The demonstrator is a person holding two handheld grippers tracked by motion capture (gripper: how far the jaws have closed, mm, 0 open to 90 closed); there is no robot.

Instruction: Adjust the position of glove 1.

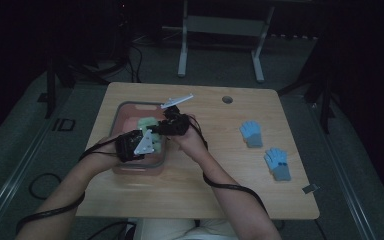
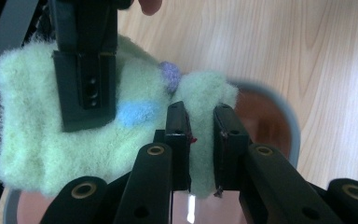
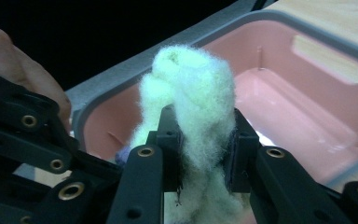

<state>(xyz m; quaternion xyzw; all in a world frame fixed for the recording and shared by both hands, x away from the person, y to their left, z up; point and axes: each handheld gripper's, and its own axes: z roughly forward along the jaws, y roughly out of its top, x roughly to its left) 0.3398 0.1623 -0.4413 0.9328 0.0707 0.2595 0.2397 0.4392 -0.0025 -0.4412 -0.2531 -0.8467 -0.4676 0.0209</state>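
A pale green fuzzy glove (image 1: 147, 123) with blue and purple spots hangs over a pink bin with a grey rim (image 1: 125, 106) at the table's left. Both grippers hold it. My left gripper (image 1: 151, 143) is shut on one edge of the glove (image 2: 42, 140), which is pinched between its pads (image 2: 200, 114). My right gripper (image 1: 157, 131) is shut on a bunched part of the glove (image 3: 191, 74), just above the bin's pink floor (image 3: 307, 116). One finger (image 2: 86, 91) of the right gripper presses on the cloth in the left gripper view.
Two blue gloves with grey cuffs lie on the wooden table at the right, one (image 1: 251, 133) farther back and one (image 1: 277, 163) nearer. A round cable hole (image 1: 227, 99) sits near the far edge. A small grey piece (image 1: 310, 188) lies at the right front corner.
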